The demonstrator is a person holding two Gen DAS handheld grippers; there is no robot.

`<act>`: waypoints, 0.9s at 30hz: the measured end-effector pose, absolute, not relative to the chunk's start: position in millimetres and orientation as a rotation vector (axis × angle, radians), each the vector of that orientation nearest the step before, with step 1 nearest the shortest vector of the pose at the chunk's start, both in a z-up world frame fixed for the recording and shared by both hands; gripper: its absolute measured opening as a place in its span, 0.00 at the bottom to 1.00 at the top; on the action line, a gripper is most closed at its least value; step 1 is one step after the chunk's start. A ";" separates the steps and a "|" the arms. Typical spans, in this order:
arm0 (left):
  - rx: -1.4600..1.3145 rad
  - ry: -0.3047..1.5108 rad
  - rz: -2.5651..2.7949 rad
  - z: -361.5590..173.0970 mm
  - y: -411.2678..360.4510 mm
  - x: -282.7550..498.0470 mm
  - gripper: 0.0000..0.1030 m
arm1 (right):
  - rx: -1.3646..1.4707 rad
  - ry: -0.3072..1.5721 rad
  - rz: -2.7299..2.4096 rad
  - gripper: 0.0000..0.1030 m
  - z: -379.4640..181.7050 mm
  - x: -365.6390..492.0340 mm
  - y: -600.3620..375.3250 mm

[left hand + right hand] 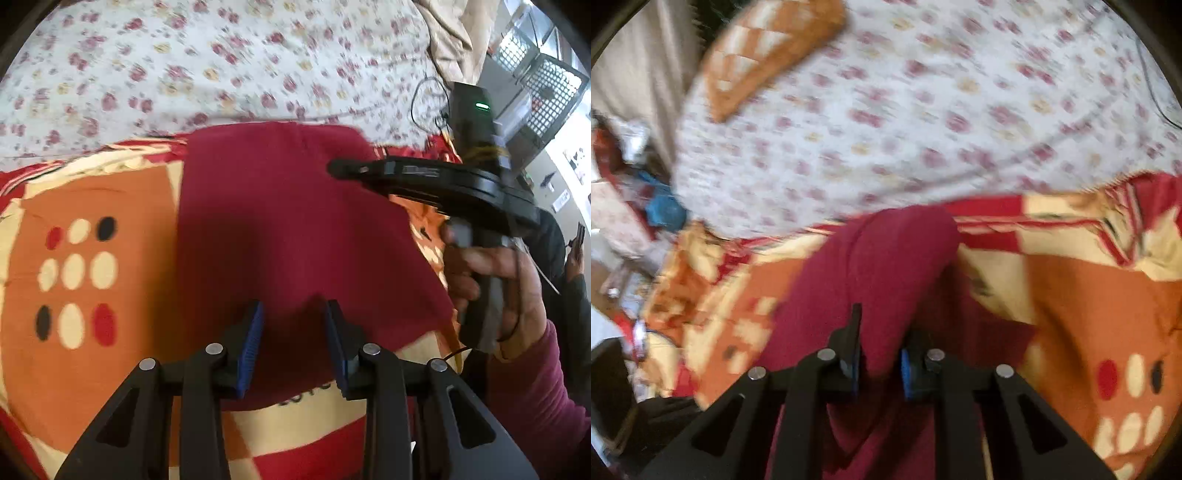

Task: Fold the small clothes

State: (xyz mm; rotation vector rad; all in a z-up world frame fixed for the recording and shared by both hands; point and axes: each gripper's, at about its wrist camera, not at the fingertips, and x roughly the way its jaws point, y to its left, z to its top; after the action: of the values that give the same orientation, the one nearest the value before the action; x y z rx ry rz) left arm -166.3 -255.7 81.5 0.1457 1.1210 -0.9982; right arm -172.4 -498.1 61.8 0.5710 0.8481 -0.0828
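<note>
— Left gripper [295, 332], how does it stand?

— Its blue pads [251, 347] are spread, with the maroon garment [288, 221] lying flat under and ahead of them; nothing is pinched. The cloth's near edge runs behind the fingers, so part of a dark print there is cut off and unreadable.

— And the right gripper [877, 354]?

— Clamped on a bunch of the maroon garment [886, 258], which rises in a hump just ahead of the fingers. That view is smeared by blur, so the fold lines are hard to make out.

— What lies beneath?

— An orange, red and cream blanket [92, 266] with dots, left of the left gripper. Beyond it, a floral sheet [203, 55].

— Anything else?

— From the left wrist view, the right gripper [424, 173] sits to the right, over the garment's far corner, its fingertips hidden. The person's hand [498, 280] holds its handle.
</note>
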 end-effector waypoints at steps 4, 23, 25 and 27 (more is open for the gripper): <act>0.177 1.143 -0.989 69.8 -270.5 -169.4 0.21 | 0.645 0.896 -0.121 0.17 27.7 -172.0 -513.8; 0.187 1.049 -0.819 73.8 -249.7 -148.8 0.21 | 0.576 0.880 -0.069 0.16 61.3 -247.4 -459.4; 0.191 1.050 -0.818 69.3 -250.5 -149.3 0.21 | 0.581 0.872 -0.091 0.16 56.4 -257.1 -462.1; 0.200 1.053 -0.812 65.8 -253.0 -149.2 0.21 | 0.582 0.892 -0.105 0.15 42.4 -260.2 -459.7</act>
State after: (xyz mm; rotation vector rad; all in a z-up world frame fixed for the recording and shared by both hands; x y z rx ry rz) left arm -149.2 -253.0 65.8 0.2005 1.0531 -0.8120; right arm -260.2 -459.7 42.4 0.5823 0.8922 -0.1048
